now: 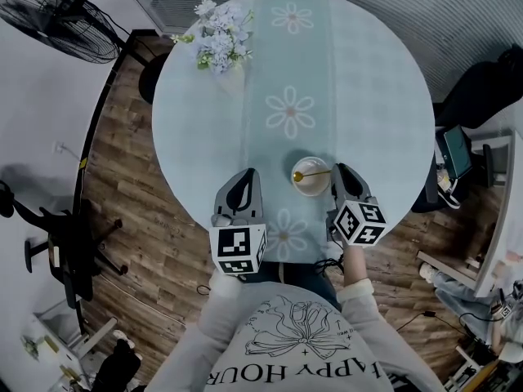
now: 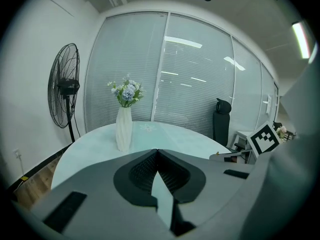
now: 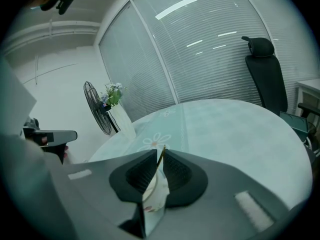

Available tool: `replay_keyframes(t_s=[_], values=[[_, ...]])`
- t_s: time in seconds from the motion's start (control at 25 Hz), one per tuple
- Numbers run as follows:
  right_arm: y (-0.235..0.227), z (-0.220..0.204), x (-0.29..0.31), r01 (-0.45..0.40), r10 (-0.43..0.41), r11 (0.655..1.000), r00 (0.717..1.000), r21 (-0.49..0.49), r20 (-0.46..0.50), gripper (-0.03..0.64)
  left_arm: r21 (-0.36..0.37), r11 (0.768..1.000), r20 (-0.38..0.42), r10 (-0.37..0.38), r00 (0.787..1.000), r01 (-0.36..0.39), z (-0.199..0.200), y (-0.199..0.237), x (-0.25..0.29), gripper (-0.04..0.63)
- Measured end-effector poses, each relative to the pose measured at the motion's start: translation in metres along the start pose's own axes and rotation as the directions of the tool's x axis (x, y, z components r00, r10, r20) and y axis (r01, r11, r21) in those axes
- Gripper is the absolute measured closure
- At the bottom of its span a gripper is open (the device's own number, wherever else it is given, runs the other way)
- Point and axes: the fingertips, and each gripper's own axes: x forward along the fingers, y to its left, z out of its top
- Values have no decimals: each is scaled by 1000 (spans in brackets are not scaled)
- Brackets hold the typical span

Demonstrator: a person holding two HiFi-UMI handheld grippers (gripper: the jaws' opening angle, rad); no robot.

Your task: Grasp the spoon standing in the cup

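Observation:
A white cup point(image 1: 311, 188) stands on the round table point(image 1: 368, 80) near its front edge. A thin gold spoon point(image 1: 315, 172) stands in the cup and leans right. My right gripper point(image 1: 337, 169) is just right of the cup, and the spoon's handle runs into its tips. In the right gripper view the jaws point(image 3: 159, 154) are closed to a narrow slit with the spoon handle point(image 3: 160, 157) pinched between them, and the cup point(image 3: 154, 196) sits below. My left gripper point(image 1: 251, 173) rests to the cup's left, shut and empty point(image 2: 157, 151).
A white vase of pale flowers point(image 1: 216, 35) stands at the table's far left point(image 2: 123, 129). A floor fan point(image 1: 61, 15) is beyond the table on the left. A black office chair point(image 3: 265, 74) stands on the far side, and desks and chairs point(image 1: 462, 149) lie to the right.

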Motion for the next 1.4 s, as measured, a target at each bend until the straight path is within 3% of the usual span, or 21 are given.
replay_keyframes(t_s=[0.4, 1.4], values=[[19, 8, -11, -54, 52, 998, 998, 42, 37, 601, -14, 1000, 11, 5, 1000, -5, 1, 4, -7, 590], [46, 81, -76, -37, 37, 999, 974, -6, 226, 603, -1, 999, 151, -38, 988, 39, 51, -16, -45, 589]])
